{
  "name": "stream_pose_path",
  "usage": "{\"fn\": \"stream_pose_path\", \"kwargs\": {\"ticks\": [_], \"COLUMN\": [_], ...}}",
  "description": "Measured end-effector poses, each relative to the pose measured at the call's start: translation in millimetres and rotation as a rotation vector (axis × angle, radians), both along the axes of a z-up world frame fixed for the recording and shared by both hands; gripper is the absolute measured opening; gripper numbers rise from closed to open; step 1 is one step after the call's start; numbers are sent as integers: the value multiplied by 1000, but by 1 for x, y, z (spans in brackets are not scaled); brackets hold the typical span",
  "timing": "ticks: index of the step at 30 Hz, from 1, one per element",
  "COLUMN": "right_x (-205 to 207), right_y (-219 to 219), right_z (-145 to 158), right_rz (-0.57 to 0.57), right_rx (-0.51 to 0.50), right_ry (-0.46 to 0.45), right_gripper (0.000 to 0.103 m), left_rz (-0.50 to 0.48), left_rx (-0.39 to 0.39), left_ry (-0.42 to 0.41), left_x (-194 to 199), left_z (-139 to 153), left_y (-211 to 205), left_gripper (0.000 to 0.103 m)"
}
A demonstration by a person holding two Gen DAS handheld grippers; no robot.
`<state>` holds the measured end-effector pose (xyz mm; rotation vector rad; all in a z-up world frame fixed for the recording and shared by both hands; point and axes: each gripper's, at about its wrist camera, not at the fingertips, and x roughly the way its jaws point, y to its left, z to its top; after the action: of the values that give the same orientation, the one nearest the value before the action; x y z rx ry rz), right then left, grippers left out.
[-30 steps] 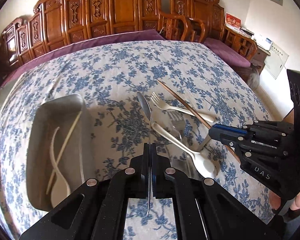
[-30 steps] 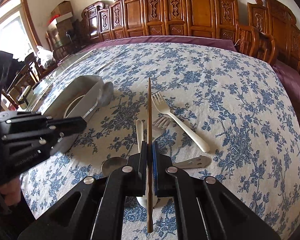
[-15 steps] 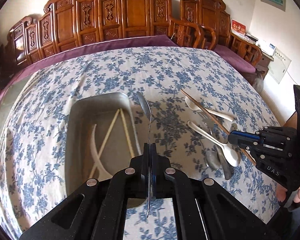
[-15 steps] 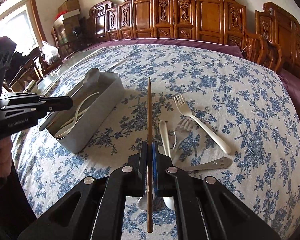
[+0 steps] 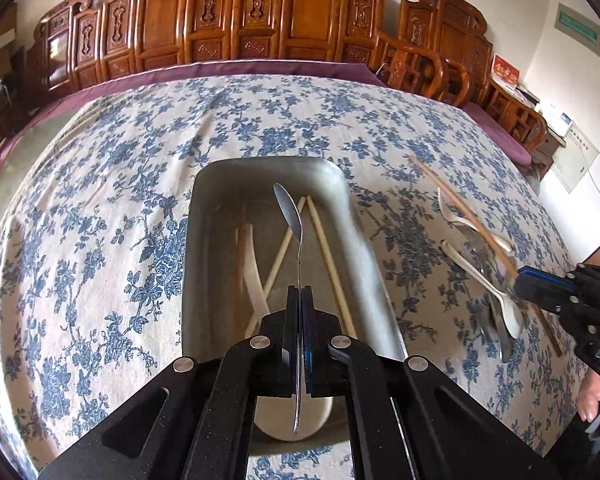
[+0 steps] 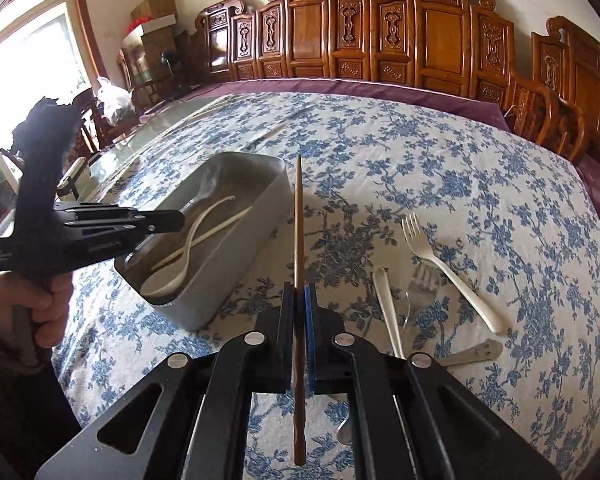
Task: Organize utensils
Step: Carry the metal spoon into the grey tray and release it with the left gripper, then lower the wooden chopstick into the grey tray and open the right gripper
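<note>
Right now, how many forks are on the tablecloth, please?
2: a white fork right of the tray, a metal fork just left of it; the right tongs may hide more.

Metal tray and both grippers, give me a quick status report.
Left gripper shut on metal spoon, over metal tray. Right gripper shut on brown chopstick, beside tray. Nothing blocking the tray.

Carved wood chairs (image 6: 432, 28) line white wall; bright window (image 6: 28, 60) at left; boxes (image 6: 152, 20) in corner.
</note>
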<state>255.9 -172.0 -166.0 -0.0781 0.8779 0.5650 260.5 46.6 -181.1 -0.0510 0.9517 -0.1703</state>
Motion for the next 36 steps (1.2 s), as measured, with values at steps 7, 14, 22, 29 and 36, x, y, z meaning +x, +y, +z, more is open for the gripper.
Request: {"fn": "stream_pose_path", "kwargs": {"ticks": [7, 14, 22, 29, 36], "right_x": [6, 10, 13, 19, 29], "right_y": [22, 50, 76, 98, 125], "right_z": [14, 15, 9, 5, -9], "right_rz": [4, 13, 16, 3, -7], "right_rx": [17, 3, -38, -43, -42], "right_ry": [-1, 25, 49, 68, 104], "right_gripper": [6, 6, 6, 6, 6], "left_rz": [21, 22, 23, 46, 67], "left_rx": [-26, -34, -68, -37, -13], "left_ry": [44, 53, 34, -16, -40], "left_x": [14, 17, 16, 15, 16], "left_z": [-15, -15, -5, 12, 22], "left_y": [12, 16, 28, 44, 63], "left_gripper": [1, 1, 1, 1, 1]}}
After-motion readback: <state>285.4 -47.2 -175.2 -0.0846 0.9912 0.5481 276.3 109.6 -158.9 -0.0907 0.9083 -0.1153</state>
